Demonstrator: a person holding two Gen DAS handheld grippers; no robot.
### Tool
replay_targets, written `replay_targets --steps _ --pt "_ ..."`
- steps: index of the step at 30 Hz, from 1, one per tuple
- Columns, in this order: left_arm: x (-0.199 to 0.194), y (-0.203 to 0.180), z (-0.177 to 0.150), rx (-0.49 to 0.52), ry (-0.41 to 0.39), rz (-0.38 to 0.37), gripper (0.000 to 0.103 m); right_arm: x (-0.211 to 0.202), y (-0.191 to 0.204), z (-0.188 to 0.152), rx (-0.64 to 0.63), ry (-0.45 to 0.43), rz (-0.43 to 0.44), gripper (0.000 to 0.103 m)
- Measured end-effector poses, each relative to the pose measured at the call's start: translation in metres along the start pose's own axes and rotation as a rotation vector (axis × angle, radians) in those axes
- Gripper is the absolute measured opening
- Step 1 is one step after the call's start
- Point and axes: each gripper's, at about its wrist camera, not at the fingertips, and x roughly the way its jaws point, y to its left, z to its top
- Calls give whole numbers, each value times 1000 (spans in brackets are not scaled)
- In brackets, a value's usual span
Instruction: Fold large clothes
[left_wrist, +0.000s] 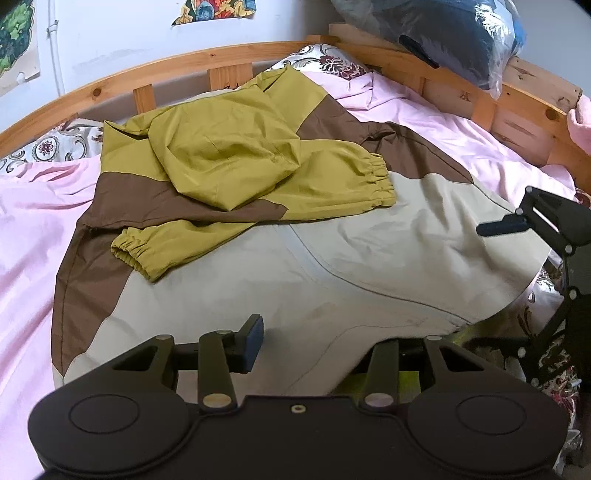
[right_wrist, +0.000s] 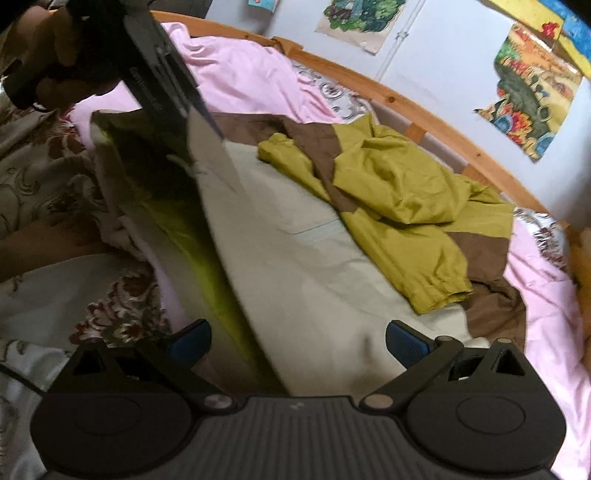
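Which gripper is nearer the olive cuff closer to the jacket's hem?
Left. The left gripper holds the hem just short of the cuff; the right gripper, open, sits farther across the jacket.

The jacket hem drapes over the left gripper, hiding its right finger; whether it is pinched is unclear.
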Motion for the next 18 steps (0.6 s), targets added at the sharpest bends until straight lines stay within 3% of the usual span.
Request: replay_targets --steps 3,5,13,18 --pt "-2 0 -2 -1 -2 -5 46 -5 -7 0 28 -28 -10 102" --pt "-2 0 -2 1 0 -2 46 -8 -10 0 40 -35 31 102" --pt "-3 -1 -3 0 1 -1 47 0 7 -4 -72 46 51 102" --pt "-3 0 -5 5 1 -8 49 4 10 -6 -84 66 -19 102"
